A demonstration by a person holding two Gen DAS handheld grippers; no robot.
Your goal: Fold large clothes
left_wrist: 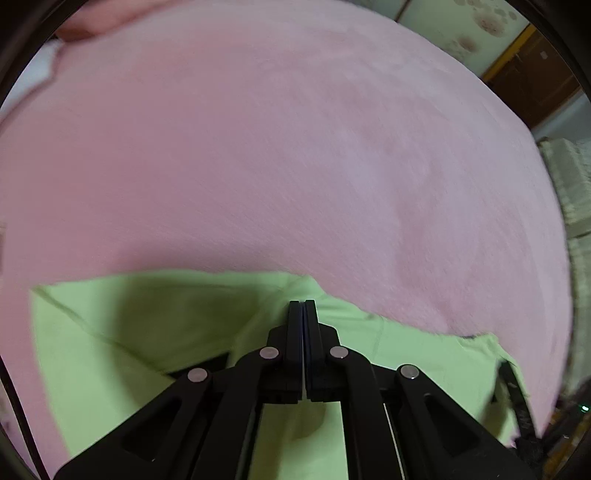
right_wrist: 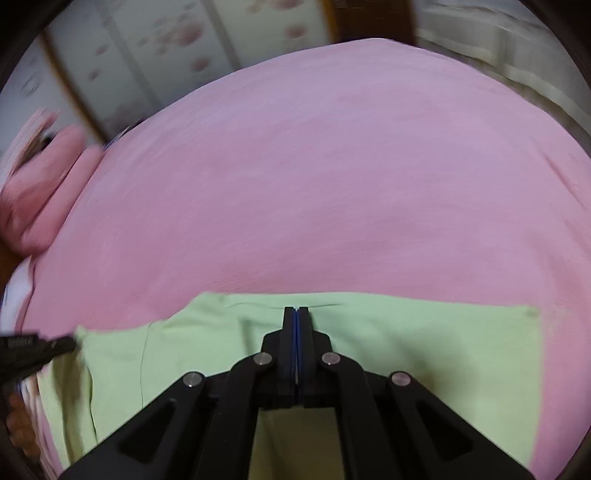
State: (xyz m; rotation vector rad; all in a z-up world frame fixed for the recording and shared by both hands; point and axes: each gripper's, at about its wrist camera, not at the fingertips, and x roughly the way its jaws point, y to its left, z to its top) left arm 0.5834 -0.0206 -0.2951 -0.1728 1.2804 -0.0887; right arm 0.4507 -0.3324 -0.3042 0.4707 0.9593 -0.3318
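Note:
A light green garment (left_wrist: pixel 155 332) lies on a pink bedsheet (left_wrist: pixel 277 147), filling the near part of both views. My left gripper (left_wrist: pixel 303 304) is shut, its jaws pressed together above the green cloth, with no cloth visibly between them. In the right wrist view the same garment (right_wrist: pixel 424 343) lies flat with a straight far edge. My right gripper (right_wrist: pixel 296 310) is shut too, over the garment near that far edge. The left gripper's black tip (right_wrist: pixel 55 345) shows at the garment's left corner.
The pink sheet (right_wrist: pixel 332 184) covers a bed. A pink pillow (right_wrist: pixel 40 192) lies at the far left. Floral sliding doors (right_wrist: pixel 166 33) and wood trim stand behind the bed. A whitish quilted cloth (left_wrist: pixel 569 184) lies at the right edge.

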